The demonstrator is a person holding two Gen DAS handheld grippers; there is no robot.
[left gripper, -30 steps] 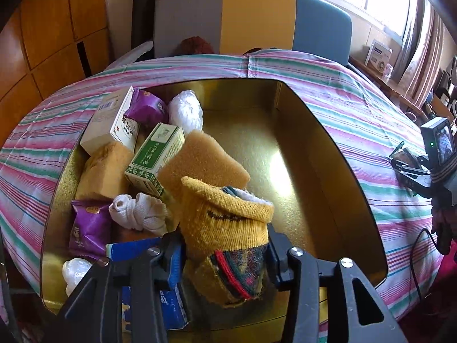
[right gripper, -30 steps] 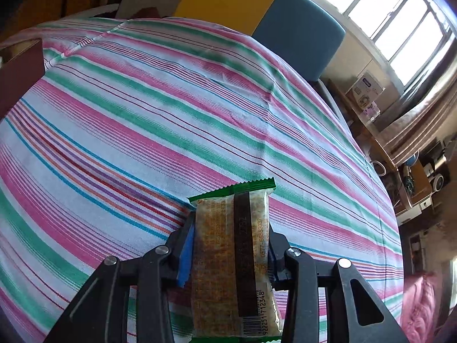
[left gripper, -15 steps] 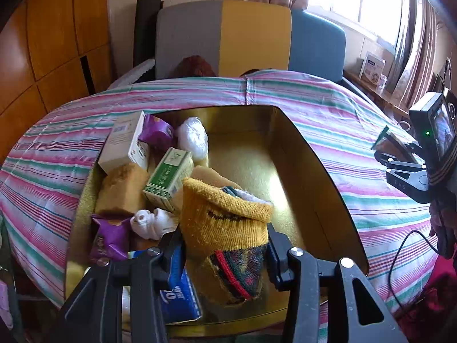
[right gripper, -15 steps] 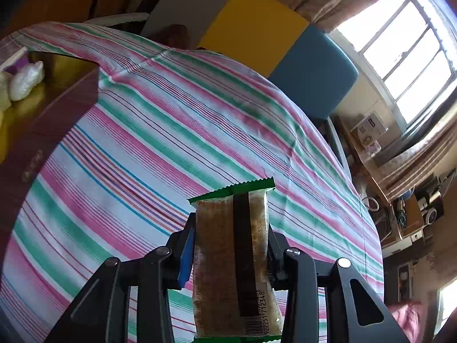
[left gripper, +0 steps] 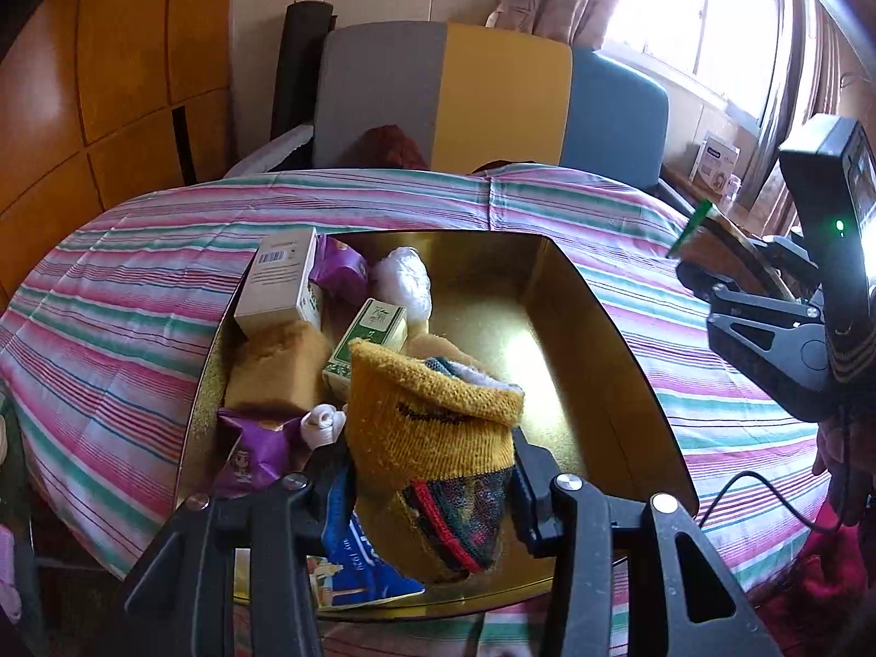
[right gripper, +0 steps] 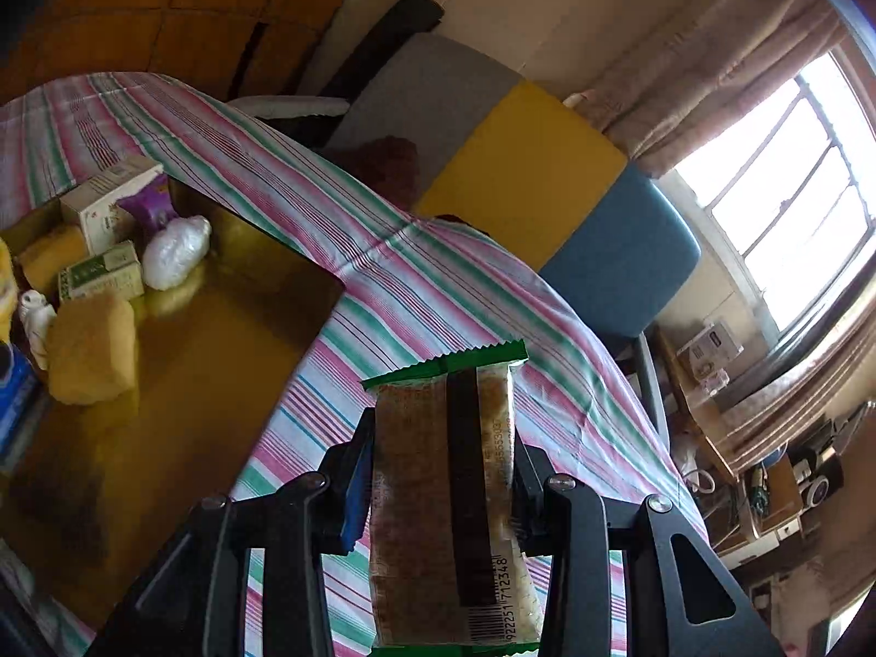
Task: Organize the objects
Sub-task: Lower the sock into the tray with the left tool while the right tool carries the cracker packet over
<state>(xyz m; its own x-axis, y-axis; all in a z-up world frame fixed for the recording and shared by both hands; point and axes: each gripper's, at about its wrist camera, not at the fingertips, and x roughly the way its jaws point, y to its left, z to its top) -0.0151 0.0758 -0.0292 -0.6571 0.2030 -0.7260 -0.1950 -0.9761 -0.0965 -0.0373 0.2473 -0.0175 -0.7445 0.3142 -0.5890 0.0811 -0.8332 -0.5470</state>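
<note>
— Sock (left gripper: 432,427), the yellow knitted one: where is it sitting right now?

— I'm holding it in my left gripper (left gripper: 430,484), low in the centre of the left wrist view. My fingers (left gripper: 528,471) are clamping on its striped lower part, and it is hanging over the near end of the gold tray (left gripper: 597,328).

— And your other hand?

— My right gripper (right gripper: 441,484) is squeezing a snack bar (right gripper: 446,493) with green crimped ends, bottom centre of the right wrist view. It is hanging above the striped cloth (right gripper: 438,295), with the tray off to the left of that frame.

— So which step are you on?

— I'm judging it as the carrying step: both things gripped, neither set down yet. The tray's left side is crowded already: a white box (left gripper: 279,284), a green box (left gripper: 367,339), sponges (left gripper: 274,367), purple packets (left gripper: 252,449), a white wrapped bundle (left gripper: 402,279).

— What does the next move need?

— I'm thinking the bare gold floor on the tray's right side is the place to aim for. I'd be lowering each thing clear of the wall before letting my fingers part, and keeping the two grippers from crossing.
</note>
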